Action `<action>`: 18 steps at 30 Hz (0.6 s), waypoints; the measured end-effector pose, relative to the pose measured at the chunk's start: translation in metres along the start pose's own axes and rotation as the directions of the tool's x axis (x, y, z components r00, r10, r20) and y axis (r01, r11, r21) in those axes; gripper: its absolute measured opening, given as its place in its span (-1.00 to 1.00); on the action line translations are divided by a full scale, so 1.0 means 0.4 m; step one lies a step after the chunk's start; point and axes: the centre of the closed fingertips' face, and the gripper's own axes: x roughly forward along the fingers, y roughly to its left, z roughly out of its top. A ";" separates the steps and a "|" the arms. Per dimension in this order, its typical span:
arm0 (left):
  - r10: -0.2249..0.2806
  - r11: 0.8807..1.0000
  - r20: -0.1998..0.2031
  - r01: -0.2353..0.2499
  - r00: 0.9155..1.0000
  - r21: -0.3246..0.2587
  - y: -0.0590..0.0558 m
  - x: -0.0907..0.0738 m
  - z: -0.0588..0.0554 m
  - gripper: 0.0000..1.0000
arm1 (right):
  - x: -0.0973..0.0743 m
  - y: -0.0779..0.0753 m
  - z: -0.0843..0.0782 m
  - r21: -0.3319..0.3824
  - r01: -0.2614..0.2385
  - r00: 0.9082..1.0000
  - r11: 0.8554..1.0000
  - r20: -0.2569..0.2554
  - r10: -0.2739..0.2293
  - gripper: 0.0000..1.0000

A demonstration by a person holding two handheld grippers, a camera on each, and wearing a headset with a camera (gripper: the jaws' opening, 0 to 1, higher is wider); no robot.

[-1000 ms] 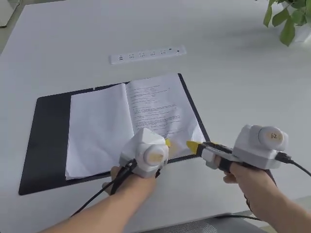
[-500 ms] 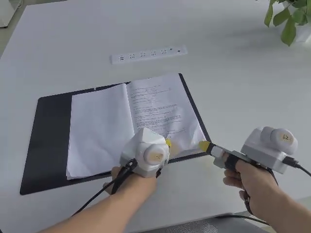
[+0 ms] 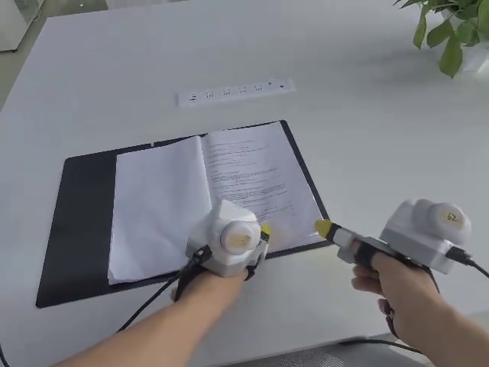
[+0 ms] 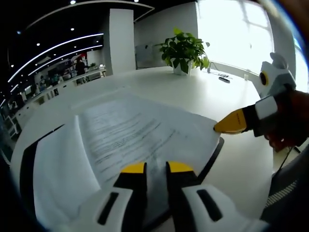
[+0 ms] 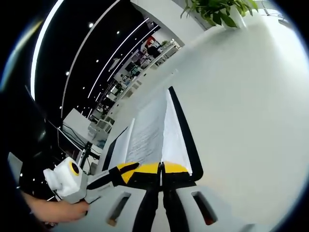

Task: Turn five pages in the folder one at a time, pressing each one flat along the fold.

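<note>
Jaws together, the right gripper (image 5: 161,167) sits at the near outer corner of the printed page (image 3: 252,176), seemingly to lift it, while the left gripper (image 4: 155,169), jaws slightly parted, hovers over the open folder (image 3: 76,222) on the counter (image 3: 367,138).

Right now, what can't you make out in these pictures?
- Print on the right page: too small in the head view, smeared in the left gripper view.
- Lower end of the fold: hidden behind the white body of the left tool in the head view.
- Grip of the right tool: its shut tips cover that page's corner in the right gripper view.
- The plant: cut off at the head view's top right corner.
</note>
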 end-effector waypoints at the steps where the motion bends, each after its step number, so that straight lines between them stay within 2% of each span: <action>1: 0.003 1.000 -0.003 -0.003 1.000 -0.002 0.006 -0.006 -0.003 -0.71 | -0.002 0.006 0.002 -0.004 -0.005 1.000 1.000 0.002 0.005 -1.00; 3: 0.002 0.999 0.005 -0.002 1.000 -0.032 0.015 -0.024 -0.005 -0.72 | -0.005 0.024 0.008 -0.014 -0.023 1.000 1.000 0.010 0.024 -1.00; 11: 0.008 0.999 -0.002 -0.008 1.000 -0.032 0.059 -0.107 -0.006 -0.71 | -0.015 0.112 0.029 -0.050 -0.099 0.994 0.994 0.029 0.101 -1.00; 13: 0.018 1.000 0.013 -0.017 1.000 -0.019 0.072 -0.134 -0.002 -0.71 | -0.014 0.133 0.032 -0.058 -0.118 0.992 0.991 0.033 0.120 -1.00; 18: 0.036 0.998 0.045 -0.034 0.998 -0.044 0.103 -0.196 0.009 -0.71 | -0.015 0.196 0.038 -0.064 -0.165 0.985 0.984 0.040 0.168 -1.00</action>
